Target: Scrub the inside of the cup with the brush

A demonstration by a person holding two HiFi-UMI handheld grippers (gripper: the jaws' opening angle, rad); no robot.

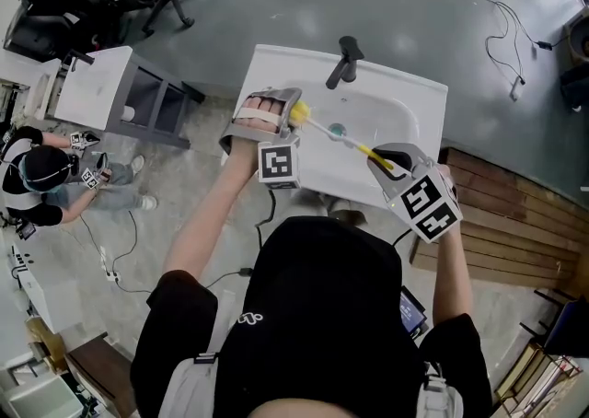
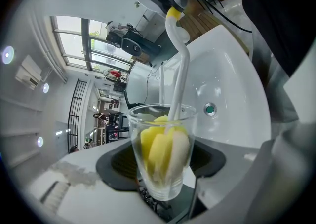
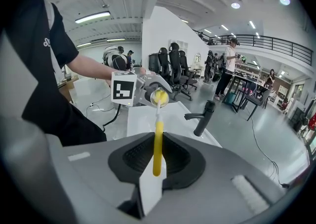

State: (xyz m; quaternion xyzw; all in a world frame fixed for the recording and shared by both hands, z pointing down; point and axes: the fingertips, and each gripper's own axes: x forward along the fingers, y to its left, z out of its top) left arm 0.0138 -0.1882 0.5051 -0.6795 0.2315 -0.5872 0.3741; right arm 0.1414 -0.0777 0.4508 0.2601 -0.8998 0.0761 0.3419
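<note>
Scrubbing step in hand: glass cup (image 2: 160, 154), clamped in the wide-set left gripper (image 1: 269, 118) above the sink's (image 1: 414, 98) left edge, is filled by the head of the yellow brush (image 1: 333, 133), its handle pinched by the right gripper (image 1: 386, 164); twisting, plunging strokes are judged needed next.

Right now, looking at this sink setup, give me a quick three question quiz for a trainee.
1. True or false: the brush has its yellow head inside the cup.
2. What does the right gripper grip? A. the faucet B. the brush handle C. the cup
3. Which gripper holds the cup?
Key: 1 true; 2 B; 3 the left gripper.
</note>
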